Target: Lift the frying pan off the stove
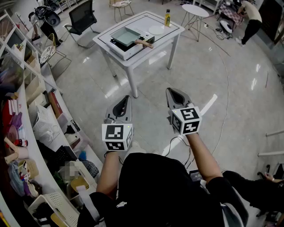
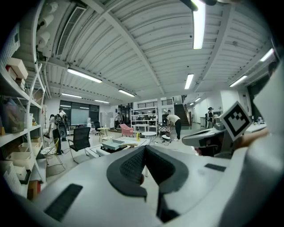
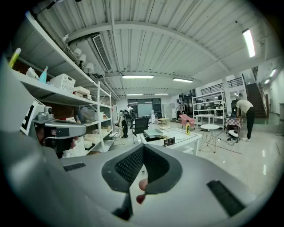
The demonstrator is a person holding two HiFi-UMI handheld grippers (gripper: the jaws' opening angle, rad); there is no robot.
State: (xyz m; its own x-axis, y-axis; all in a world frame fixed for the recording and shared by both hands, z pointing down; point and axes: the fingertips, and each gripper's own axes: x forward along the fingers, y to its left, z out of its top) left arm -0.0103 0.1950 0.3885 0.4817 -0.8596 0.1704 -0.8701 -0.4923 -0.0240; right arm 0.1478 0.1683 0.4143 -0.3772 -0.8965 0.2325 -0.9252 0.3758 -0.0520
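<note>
The frying pan [image 1: 125, 35] is square and pale teal with a wooden handle [image 1: 144, 43]. It rests on a black stove [image 1: 117, 45] on the white table [image 1: 171, 32], far ahead of me. My left gripper [image 1: 125, 98] and right gripper [image 1: 171, 91] hang side by side in mid-air over the floor, well short of the table, both pointing toward it. Both are shut with nothing in them. The pan [image 2: 113, 143] appears small beyond the shut left gripper [image 2: 144, 148], and the pan [image 3: 154, 132] shows again past the shut right gripper [image 3: 143, 147].
A yellow bottle [image 1: 167, 18] and a white plate [image 1: 156, 29] stand on the table's far side. Cluttered shelves [image 1: 26, 111] line the left. A black chair [image 1: 83, 17], a round white table [image 1: 195, 9] and a bending person [image 1: 250, 17] are beyond.
</note>
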